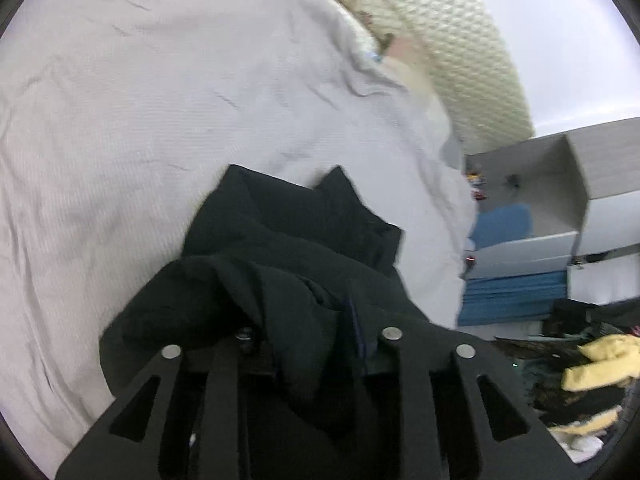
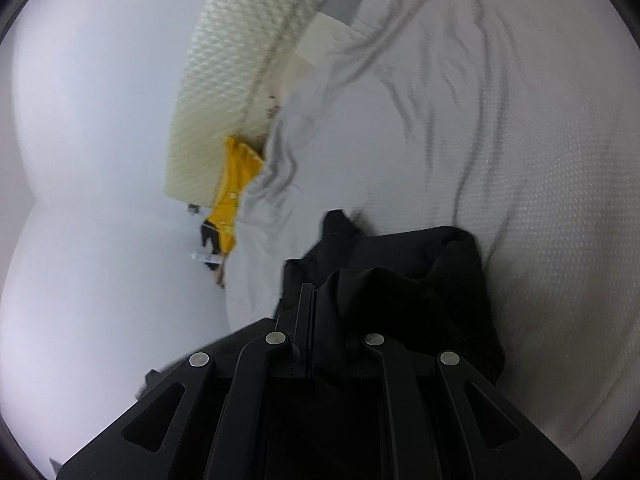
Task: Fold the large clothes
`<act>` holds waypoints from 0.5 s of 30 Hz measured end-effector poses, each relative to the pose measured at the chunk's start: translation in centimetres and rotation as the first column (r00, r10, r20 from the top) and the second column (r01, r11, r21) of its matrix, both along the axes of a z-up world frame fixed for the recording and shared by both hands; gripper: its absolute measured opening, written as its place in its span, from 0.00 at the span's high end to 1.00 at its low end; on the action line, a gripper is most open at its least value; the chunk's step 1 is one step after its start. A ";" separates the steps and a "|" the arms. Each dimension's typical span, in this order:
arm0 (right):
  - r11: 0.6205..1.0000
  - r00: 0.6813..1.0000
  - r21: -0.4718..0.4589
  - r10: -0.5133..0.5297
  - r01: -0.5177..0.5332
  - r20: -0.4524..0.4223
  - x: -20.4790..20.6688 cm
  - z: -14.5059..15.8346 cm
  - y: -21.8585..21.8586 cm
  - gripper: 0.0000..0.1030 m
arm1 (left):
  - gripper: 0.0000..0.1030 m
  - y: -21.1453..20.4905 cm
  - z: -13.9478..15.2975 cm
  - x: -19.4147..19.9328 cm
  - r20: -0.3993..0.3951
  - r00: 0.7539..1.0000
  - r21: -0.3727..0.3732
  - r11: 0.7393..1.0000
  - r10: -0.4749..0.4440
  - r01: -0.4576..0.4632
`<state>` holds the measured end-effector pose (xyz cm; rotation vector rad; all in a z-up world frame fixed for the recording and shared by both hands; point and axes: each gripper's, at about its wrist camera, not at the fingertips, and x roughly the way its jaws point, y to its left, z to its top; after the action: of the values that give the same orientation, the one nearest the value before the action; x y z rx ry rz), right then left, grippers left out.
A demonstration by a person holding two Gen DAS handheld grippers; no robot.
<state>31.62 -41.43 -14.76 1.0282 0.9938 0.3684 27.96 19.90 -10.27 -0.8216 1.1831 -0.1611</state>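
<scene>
- Two grippers each hold a bunch of the same black garment (image 1: 296, 264) over a bed with a pale grey sheet (image 1: 140, 112).
- The left gripper (image 1: 316, 344) has black cloth piled thick between its fingers, so it looks clamped on the garment, but the cloth hides the tips and I cannot be fully sure.
- The right gripper (image 2: 310, 320) has its fingers pressed close together, with a thin edge of the black garment (image 2: 400, 276) seemingly pinched between them.
- The garment is bunched up and lies part on the sheet, near the bed's far side by the cream padded headboard (image 1: 452, 52).
- The thin pinch on the right could slip if the cloth is pulled hard, and that end would drop in a heap.
- The left gripper may have grabbed many layers at once. Then the garment would not open out flat, and the fold would come out lumpy.
- If the two grippers pull apart unevenly, the cloth could twist.
- The sheet is loose and wrinkled, so dragging the garment over it could pull the sheet (image 2: 500, 140) along too.
- A yellow garment (image 2: 234, 196) lies by the bed's edge, well apart from the black one, and should stay out of the way.
- Both views are blurry, so small folds are hard to tell.
</scene>
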 end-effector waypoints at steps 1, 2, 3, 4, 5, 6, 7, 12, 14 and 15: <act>1.000 1.000 -0.002 0.000 0.000 -0.014 0.4 -0.6 0.0 0.92 | 0.68 -0.3 -0.7 0.6 -0.021 1.000 0.024 1.000 0.005 -0.004; 1.000 1.000 -0.005 0.003 -0.003 -0.025 0.9 -1.3 0.1 0.92 | 0.68 -0.7 -1.2 1.2 -0.032 0.999 0.049 0.999 0.000 0.002; 1.000 1.000 -0.007 0.007 -0.007 -0.031 1.3 -1.9 0.2 0.92 | 0.67 -1.1 -1.5 1.7 -0.037 0.999 0.074 0.997 -0.010 0.013; 1.000 0.999 -0.007 0.009 -0.009 -0.034 1.7 -2.4 0.3 0.92 | 0.67 -1.4 -1.8 2.1 -0.036 0.999 0.092 0.996 -0.017 0.020; 1.000 0.999 -0.004 0.013 -0.014 -0.041 2.1 -3.2 0.4 0.92 | 0.66 -1.6 -2.0 2.4 -0.035 0.999 0.104 0.994 -0.019 0.023; 1.000 0.999 0.003 0.020 -0.020 -0.050 2.5 -4.1 0.4 0.92 | 0.66 -1.6 -2.4 2.8 -0.038 0.999 0.110 0.994 -0.019 0.024; 1.000 0.998 0.008 0.024 -0.024 -0.054 2.8 -4.6 0.5 0.92 | 0.66 -1.7 -2.8 3.1 -0.042 0.999 0.114 0.993 -0.019 0.024; 0.997 0.998 0.054 0.049 -0.047 -0.048 3.3 -7.9 1.0 0.92 | 0.66 -2.3 -4.7 3.9 -0.037 0.999 0.141 0.990 -0.021 0.026; 0.996 0.997 0.075 0.060 -0.055 -0.055 3.0 -8.5 0.9 0.92 | 0.66 -2.7 -4.8 3.9 -0.041 0.999 0.149 0.988 -0.026 0.032; 0.994 0.997 0.089 0.063 -0.058 -0.053 2.8 -8.7 0.7 0.90 | 0.66 -2.6 -4.7 3.7 -0.037 0.999 0.143 0.989 -0.021 0.026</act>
<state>34.45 -40.72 -23.42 1.0937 1.0685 0.4380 31.70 17.28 -14.98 -0.6865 1.2229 -0.0802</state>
